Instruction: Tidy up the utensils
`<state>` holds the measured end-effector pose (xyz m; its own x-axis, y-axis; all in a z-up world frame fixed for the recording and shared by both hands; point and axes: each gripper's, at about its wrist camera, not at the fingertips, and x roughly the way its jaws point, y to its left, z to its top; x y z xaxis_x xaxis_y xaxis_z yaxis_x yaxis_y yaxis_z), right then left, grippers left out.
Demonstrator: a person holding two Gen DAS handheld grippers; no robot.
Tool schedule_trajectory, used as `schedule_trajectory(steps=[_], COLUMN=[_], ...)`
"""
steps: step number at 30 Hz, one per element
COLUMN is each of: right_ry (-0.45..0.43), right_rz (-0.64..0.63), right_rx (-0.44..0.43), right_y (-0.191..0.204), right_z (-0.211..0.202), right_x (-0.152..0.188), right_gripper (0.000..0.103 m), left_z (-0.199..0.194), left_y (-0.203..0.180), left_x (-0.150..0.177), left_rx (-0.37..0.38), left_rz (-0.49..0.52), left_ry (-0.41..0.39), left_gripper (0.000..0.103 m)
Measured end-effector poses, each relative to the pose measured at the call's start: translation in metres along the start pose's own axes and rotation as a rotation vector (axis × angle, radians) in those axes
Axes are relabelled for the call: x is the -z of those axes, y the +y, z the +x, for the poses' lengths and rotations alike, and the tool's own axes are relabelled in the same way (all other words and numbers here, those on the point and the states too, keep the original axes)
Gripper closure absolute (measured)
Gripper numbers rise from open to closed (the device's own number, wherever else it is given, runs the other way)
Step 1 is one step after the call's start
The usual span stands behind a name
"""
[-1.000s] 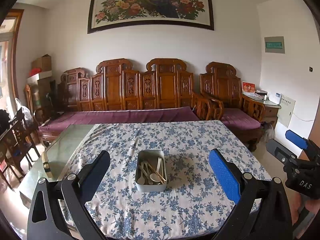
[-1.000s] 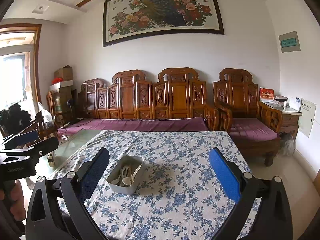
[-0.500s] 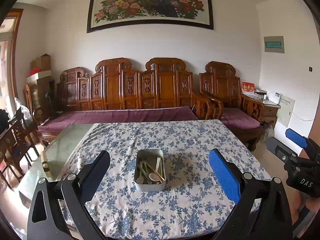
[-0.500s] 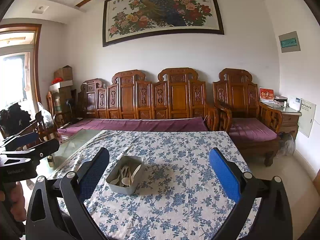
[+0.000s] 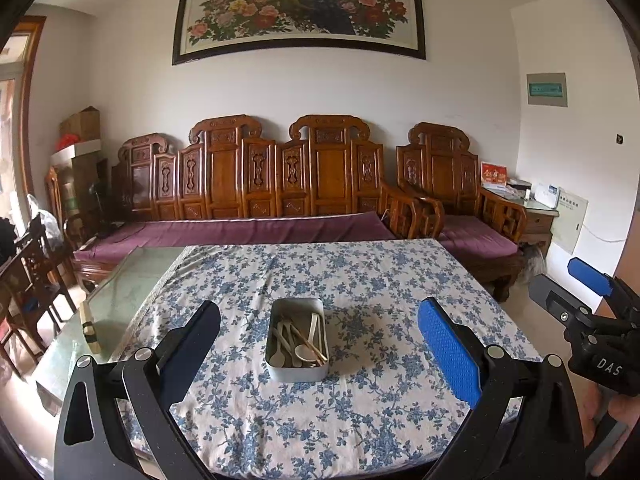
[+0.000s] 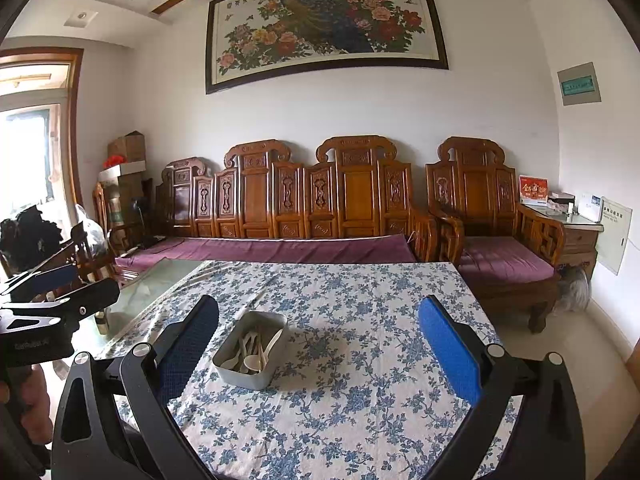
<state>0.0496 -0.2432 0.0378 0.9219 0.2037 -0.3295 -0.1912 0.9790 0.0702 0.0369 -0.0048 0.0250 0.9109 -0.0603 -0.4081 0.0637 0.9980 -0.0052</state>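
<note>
I hold my left tool (image 5: 319, 330) above the near edge of the worktop (image 5: 380, 280), its two fingers spread wide with nothing between them but air. My right tool (image 6: 319, 330) hangs the same way, jaws fully apart and empty, a little off to the right of the other. In the left wrist view the right tool shows at the far right edge, and in the right wrist view the left tool shows at the far left, a hand (image 6: 30, 404) wrapped round its grip.

A metal tin (image 5: 297, 340) sits on the blue-flowered tablecloth (image 5: 280, 412), near the middle of the worktop and well ahead of both tools. Inside it lie pale spoons (image 5: 304, 354) and wooden chopsticks (image 5: 306, 340), jumbled together lengthwise. From the left wrist the tin lies straight ahead between the fingers; from the right wrist it lies toward the left finger, angled.

The cloth leaves the left part of the worktop bare, showing glass (image 5: 120, 300), with a small pale object (image 5: 89, 330) lying there. Behind the worktop stands a carved wooden bench (image 5: 280, 184) with purple cushions, and a framed peacock painting (image 5: 298, 8) hangs on the wall above.
</note>
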Motion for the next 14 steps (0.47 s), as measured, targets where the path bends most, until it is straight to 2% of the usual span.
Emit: schedule_trajectory(steps=[14], right_ry=[-0.001], right_rz=[0.001], right_rx=[0.000], right_y=[-0.0007], right_z=[0.0008], right_x=[0.0007], right_gripper=[0.002], left_z=[-0.0003], left_y=[-0.0013], left_x=[0.0020], left_rx=[0.006], left_rz=[0.002], left_ry=[-0.001], left_gripper=[0.008])
